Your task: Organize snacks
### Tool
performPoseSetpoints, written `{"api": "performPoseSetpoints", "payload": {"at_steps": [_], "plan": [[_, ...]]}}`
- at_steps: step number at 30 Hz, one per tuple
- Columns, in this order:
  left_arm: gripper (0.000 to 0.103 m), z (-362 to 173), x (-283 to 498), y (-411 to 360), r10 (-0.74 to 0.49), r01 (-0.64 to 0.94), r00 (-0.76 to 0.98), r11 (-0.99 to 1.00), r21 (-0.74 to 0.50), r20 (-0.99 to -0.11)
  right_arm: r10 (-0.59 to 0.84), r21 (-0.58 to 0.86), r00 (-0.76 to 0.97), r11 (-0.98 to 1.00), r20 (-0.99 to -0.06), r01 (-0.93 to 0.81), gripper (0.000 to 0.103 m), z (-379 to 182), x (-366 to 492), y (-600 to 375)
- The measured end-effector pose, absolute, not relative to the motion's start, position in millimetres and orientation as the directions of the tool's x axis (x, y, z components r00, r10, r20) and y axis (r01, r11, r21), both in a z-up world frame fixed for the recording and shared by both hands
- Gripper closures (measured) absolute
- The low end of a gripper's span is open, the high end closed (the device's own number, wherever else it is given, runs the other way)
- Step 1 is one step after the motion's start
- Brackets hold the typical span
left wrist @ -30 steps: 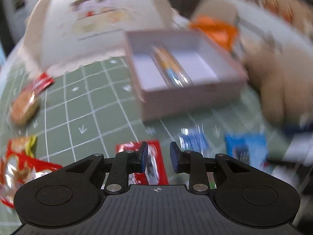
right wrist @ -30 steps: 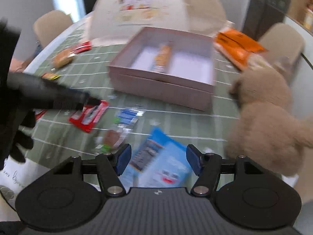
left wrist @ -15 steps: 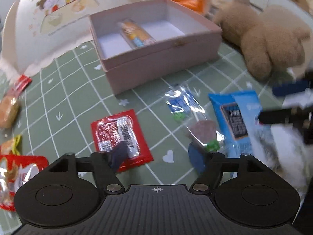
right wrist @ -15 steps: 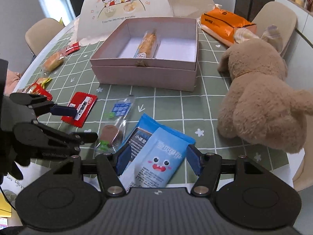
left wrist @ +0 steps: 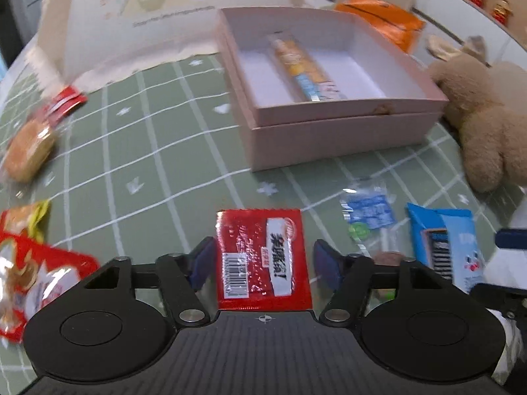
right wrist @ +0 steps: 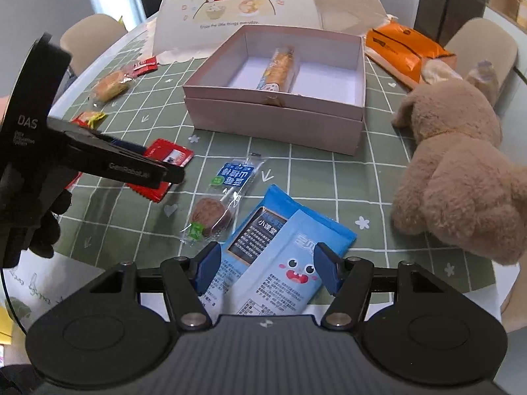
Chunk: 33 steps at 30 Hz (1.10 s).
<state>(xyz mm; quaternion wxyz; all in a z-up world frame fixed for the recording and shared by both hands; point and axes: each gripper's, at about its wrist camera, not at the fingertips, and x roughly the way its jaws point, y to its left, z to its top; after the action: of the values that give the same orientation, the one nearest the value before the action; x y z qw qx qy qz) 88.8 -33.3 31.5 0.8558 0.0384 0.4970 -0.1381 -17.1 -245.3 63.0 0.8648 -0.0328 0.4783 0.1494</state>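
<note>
A pink open box holds one orange-and-blue snack stick. My left gripper is open, its jaws on either side of a flat red packet on the green grid cloth; the red packet also shows in the right wrist view, partly hidden by the left gripper. My right gripper is open above two overlapping blue packets. A clear-wrapped lollipop lies between the red and blue packets.
A plush bear sits right of the box. An orange bag and a printed dome cover stand behind it. A bun, red wrappers and a small red packet lie at left.
My left gripper opened from nearly shut and moved over the red packet, which now lies between its jaws. My right gripper stayed open over the blue packets.
</note>
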Motion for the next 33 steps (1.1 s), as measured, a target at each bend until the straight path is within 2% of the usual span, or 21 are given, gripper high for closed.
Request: {"api": "performPoseSetpoints", "payload": {"at_steps": [1,3,6,12,19,24,26,28,30,33], "plan": [[0.066,31.7,87.6,-32.5,-0.223,0.287,0.471,0.954,-0.09,-0.854,0.217,0.073,0.503,0.954,-0.836,-0.29,0.04,63.9,-17.3,-244.9],[0.085,32.5,81.0,-27.2,-0.267,0.304,0.472,0.944,-0.129,-0.84,0.199,0.05,0.519,0.957,-0.831,-0.286,0.04,66.8,-17.7,-244.4],[0.085,31.2,68.6,-22.0,-0.223,0.311,0.484,0.948,-0.072,-0.846,0.208,0.063,0.524,0.958,-0.826,-0.28,0.04,70.3,-14.2,-243.6],[0.082,39.8,60.6,1.8,-0.308,0.258,0.481,0.945,-0.203,-0.821,0.26,0.125,0.495,0.949,-0.829,-0.289,0.04,70.6,-0.6,-226.7],[0.081,47.8,46.1,33.2,-0.289,0.138,0.534,0.957,-0.255,-0.794,0.392,0.271,0.424,0.908,-0.816,-0.318,0.04,62.5,27.3,-182.6],[0.081,47.8,20.3,59.6,-0.293,0.066,0.541,0.949,-0.307,-0.788,0.415,0.347,0.353,0.906,-0.839,-0.241,0.042,38.5,48.5,-160.7],[0.081,48.2,14.0,65.6,-0.304,0.046,0.538,0.942,-0.332,-0.786,0.397,0.328,0.34,0.913,-0.852,-0.242,0.045,36.7,51.2,-157.5],[0.081,49.5,12.7,63.5,-0.351,0.064,0.538,0.924,-0.378,-0.767,0.364,0.28,0.398,0.926,-0.842,-0.255,0.045,49.9,45.6,-167.0],[0.081,49.9,16.7,49.3,-0.416,0.11,0.52,0.898,-0.425,-0.745,0.312,0.209,0.46,0.942,-0.831,-0.262,0.045,64.6,39.8,-182.9],[0.081,49.1,27.1,6.9,-0.463,0.214,0.491,0.885,-0.413,-0.738,0.206,0.084,0.535,0.966,-0.819,-0.244,0.044,81.6,32.0,-206.7]]}}
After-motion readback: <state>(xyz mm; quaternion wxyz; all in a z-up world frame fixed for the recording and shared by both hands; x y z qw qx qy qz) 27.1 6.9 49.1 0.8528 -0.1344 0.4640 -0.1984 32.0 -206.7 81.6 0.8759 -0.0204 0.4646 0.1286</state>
